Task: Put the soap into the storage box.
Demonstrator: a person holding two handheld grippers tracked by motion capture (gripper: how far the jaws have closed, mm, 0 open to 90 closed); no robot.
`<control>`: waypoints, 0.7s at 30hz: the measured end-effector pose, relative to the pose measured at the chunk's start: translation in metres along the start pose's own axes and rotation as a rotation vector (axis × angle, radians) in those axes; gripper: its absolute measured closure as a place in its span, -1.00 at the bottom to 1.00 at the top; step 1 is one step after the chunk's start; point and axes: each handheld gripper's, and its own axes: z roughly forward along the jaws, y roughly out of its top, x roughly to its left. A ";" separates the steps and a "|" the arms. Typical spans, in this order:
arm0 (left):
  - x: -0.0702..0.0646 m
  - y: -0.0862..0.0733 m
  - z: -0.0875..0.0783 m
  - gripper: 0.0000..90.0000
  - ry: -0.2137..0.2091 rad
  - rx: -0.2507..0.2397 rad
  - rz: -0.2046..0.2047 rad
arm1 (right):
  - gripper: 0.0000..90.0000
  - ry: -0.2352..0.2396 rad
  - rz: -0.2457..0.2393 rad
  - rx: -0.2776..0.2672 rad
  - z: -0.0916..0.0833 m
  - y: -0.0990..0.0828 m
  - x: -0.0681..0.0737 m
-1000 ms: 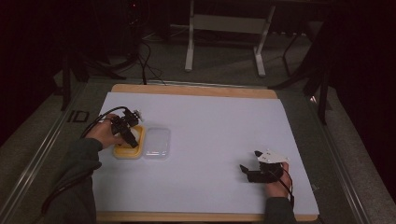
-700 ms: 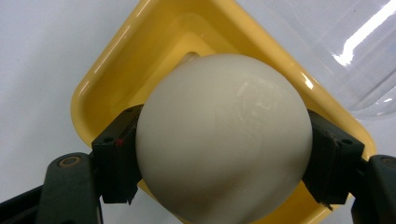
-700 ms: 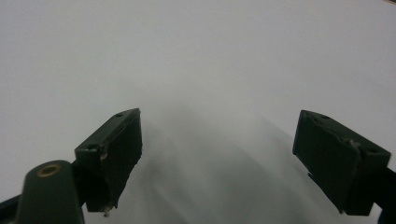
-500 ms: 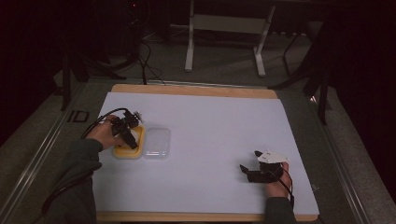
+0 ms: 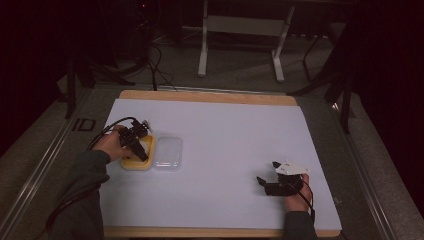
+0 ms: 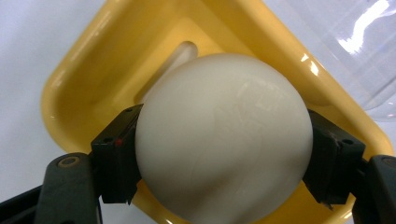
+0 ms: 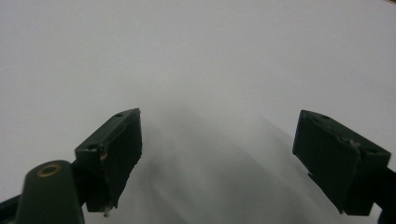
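Two tools, one yellow tray, one clear lid, one white egg on a white tabletop. At far left, left tool clamped on the egg, held just above the yellow tray; egg's long axis running away from the camera, toward the tray's far rim. Just right of the tray, touching it, the clear lid, lying flat. Well apart at right, right tool low over bare tabletop, jaws spread wide, nothing between them.
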 end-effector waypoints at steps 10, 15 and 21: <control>-0.001 -0.005 -0.002 -0.60 -0.003 -0.041 0.031 | -0.65 0.001 -0.004 0.001 0.000 0.000 0.000; -0.002 -0.007 -0.007 -0.72 0.019 -0.073 0.037 | -0.65 0.001 -0.005 0.000 0.000 0.000 0.000; 0.000 -0.011 -0.016 -0.73 0.042 -0.092 0.041 | -0.65 -0.002 -0.007 -0.002 0.000 0.000 0.001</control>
